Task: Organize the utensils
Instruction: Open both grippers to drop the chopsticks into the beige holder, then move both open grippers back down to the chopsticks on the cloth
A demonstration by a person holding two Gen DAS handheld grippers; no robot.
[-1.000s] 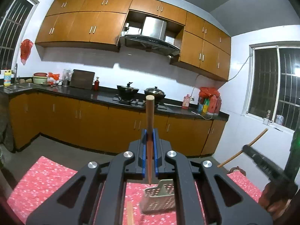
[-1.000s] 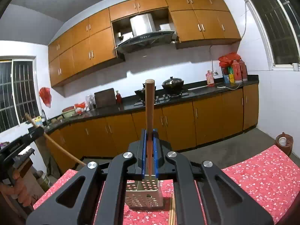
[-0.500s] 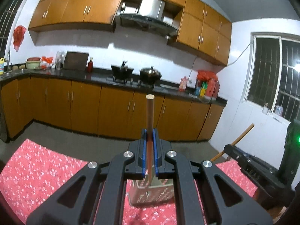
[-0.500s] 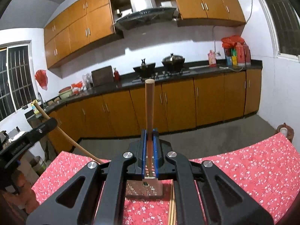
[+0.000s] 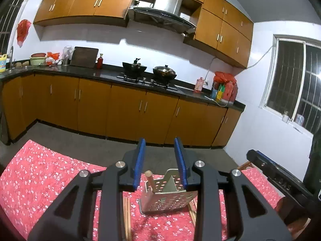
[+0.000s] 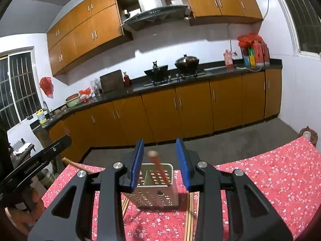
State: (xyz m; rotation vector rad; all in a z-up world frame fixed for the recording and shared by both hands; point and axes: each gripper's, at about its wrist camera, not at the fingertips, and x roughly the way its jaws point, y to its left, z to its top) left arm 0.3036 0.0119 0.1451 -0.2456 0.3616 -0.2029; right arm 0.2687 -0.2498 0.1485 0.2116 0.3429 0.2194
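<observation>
Left wrist view: the left tongs (image 5: 160, 161) are opening above the perforated metal utensil holder (image 5: 167, 197) on the red floral tabletop (image 5: 46, 176), a wooden chopstick (image 5: 150, 180) leaning inside it (pads clear of it). The right tongs (image 6: 160, 163) are likewise opening, nothing pinched. Loose chopsticks (image 6: 190, 217) lie beside the holder.

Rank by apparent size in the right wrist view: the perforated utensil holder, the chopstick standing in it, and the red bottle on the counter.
1. Perforated utensil holder, clearly largest.
2. Chopstick standing in it, long but thin.
3. Red bottle, smallest, though it sits far back on the counter, so distance shrinks it.
</observation>
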